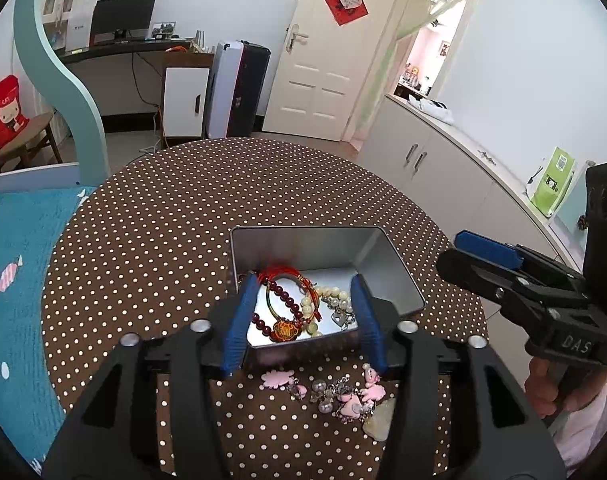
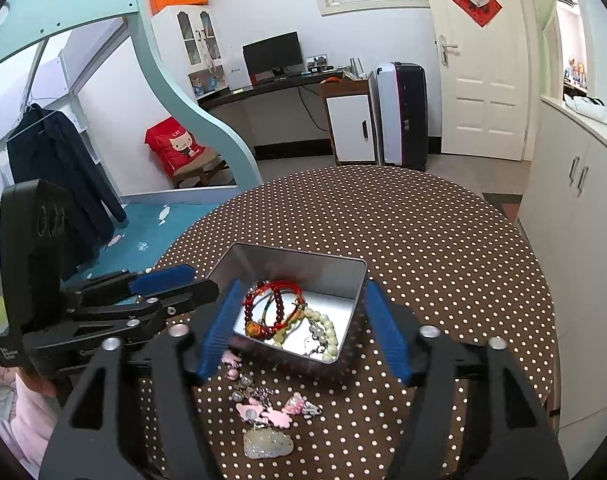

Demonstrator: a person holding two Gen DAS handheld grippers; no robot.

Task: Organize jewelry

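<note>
A silver metal tin (image 1: 387, 276) (image 2: 303, 264) sits on the dotted round table. Inside lie a dark red bead bracelet (image 1: 281, 294) (image 2: 277, 308), a red cord bracelet and a pearl bracelet (image 1: 335, 294) (image 2: 327, 330). A pink charm bracelet with a pale stone pendant (image 1: 343, 394) (image 2: 267, 412) lies on the table in front of the tin. My left gripper (image 1: 305, 320) is open and empty, hovering over the tin's near edge; it also shows in the right wrist view (image 2: 175, 284). My right gripper (image 2: 303, 328) is open and empty above the tin; it also shows in the left wrist view (image 1: 463, 252).
The round table (image 1: 183, 220) has a brown cloth with white dots. A blue rug (image 1: 15, 280) lies on the floor to the left. White cabinets (image 1: 443, 152) stand to the right. A desk, a suitcase and a door are at the back.
</note>
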